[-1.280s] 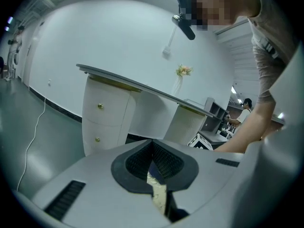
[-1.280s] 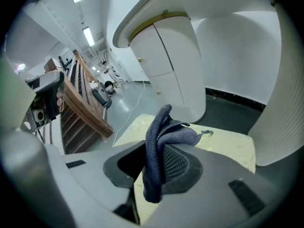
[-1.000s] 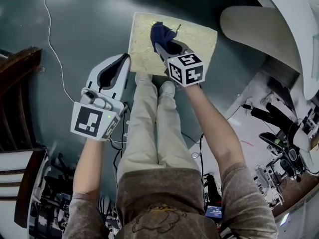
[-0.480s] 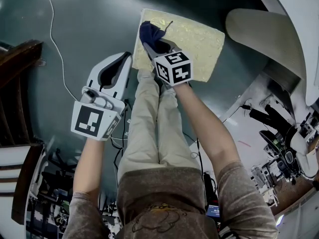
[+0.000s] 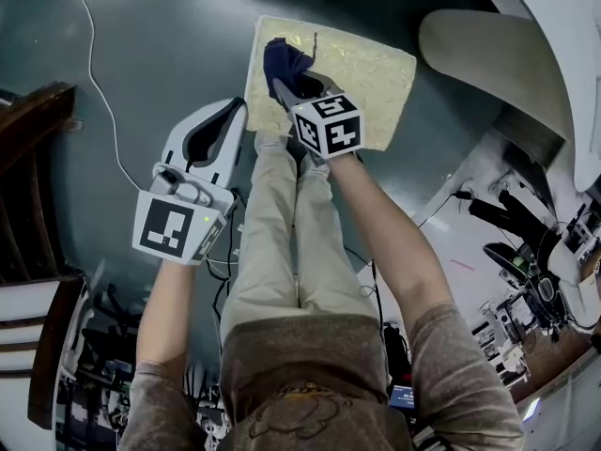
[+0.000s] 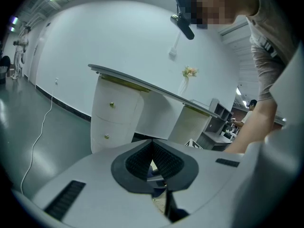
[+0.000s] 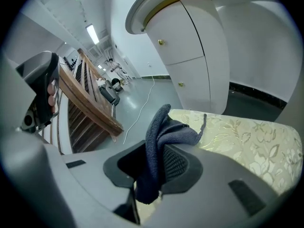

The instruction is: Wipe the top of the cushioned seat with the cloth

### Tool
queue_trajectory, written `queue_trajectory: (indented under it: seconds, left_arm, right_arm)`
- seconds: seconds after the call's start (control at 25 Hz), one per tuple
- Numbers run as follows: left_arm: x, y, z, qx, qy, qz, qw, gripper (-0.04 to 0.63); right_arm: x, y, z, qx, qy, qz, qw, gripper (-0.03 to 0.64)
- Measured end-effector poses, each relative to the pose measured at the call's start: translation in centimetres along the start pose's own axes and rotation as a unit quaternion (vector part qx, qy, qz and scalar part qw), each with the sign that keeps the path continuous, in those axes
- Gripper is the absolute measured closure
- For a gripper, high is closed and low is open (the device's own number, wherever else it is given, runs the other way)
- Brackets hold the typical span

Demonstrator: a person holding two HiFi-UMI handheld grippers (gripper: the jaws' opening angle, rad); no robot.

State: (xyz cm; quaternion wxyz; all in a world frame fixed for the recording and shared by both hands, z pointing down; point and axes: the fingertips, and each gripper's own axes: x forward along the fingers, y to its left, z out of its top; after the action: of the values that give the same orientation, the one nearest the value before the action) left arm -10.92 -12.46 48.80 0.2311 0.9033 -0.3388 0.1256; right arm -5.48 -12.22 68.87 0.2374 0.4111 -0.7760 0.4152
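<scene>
Grey-green floor (image 5: 160, 36), with one white cable (image 5: 91, 73) at left. One cushioned seat (image 5: 376, 69), far centre. One dark blue cloth (image 5: 282, 59) lay on its left part, clamped in the right gripper (image 5: 293, 85). The left gripper (image 5: 218, 125), jaws together and empty, hung left of the seat.

White cabinet (image 6: 116, 115), grey floor (image 6: 38, 141)

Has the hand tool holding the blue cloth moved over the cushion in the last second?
Yes. The right gripper slid its cloth toward the seat's left edge.
</scene>
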Motion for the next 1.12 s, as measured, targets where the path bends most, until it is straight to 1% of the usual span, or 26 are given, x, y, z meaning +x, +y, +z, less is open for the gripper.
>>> queue_trajectory:
  seconds: [0.16,0.48,0.8,1.12]
  left_arm:
    - [0.5,-0.6,0.2,0.002,0.000,-0.006,1.0000,0.578]
    - [2.1,-2.1,0.1,0.008,0.006,-0.019,0.9998,0.578]
    - [3.8,-4.4,0.0,0.017,0.010,-0.036,0.9991,0.578]
    - [5.9,-7.2,-0.5,0.023,0.020,-0.058,0.9979,0.578]
  right_arm:
    - [-1.0,-1.4,-0.5,0.000,0.004,-0.009,1.000,0.520]
    - [-3.4,-5.1,-1.8,0.021,-0.004,-0.035,0.999,0.518]
    - [-7.7,-10.6,-4.0,0.043,-0.011,-0.074,0.996,0.518]
    - [-12.8,-16.1,-6.7,0.067,-0.023,-0.119,0.990,0.517]
